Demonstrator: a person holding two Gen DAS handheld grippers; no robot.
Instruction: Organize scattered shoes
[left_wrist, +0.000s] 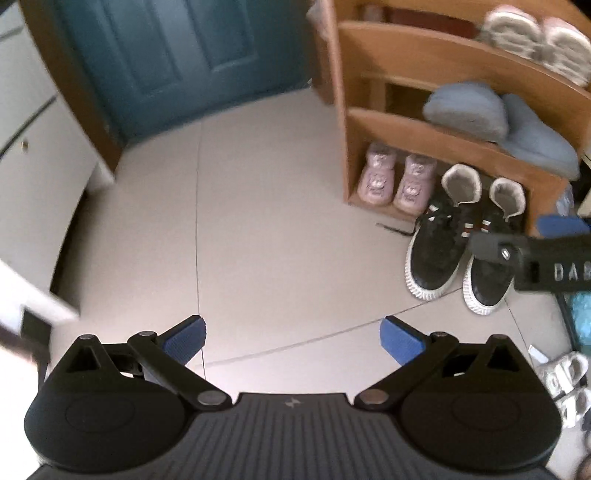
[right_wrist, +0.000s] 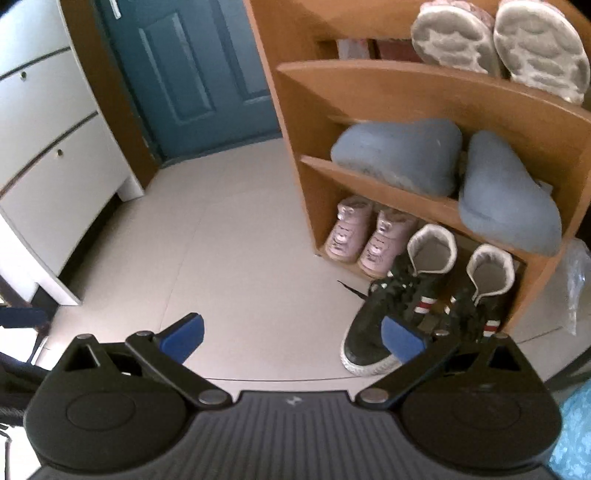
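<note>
A pair of black high-top sneakers (left_wrist: 436, 247) with white soles stands heels-in at the bottom of the wooden shoe rack (left_wrist: 436, 144), toes sticking out onto the floor. It also shows in the right wrist view (right_wrist: 376, 332). My left gripper (left_wrist: 293, 339) is open and empty above bare floor, left of the sneakers. My right gripper (right_wrist: 293, 338) is open and empty; its right pad (right_wrist: 400, 339) is over the left sneaker's toe. Small pink boots (right_wrist: 364, 240) sit beside the sneakers in the rack (right_wrist: 406, 92).
Blue slippers (right_wrist: 443, 162) lie on the middle shelf, pale-soled shoes (right_wrist: 498, 40) on the top one. A teal door (right_wrist: 199, 70) and a white drawer cabinet (right_wrist: 48, 147) stand to the left. White sandals (left_wrist: 565, 384) lie on the floor at far right.
</note>
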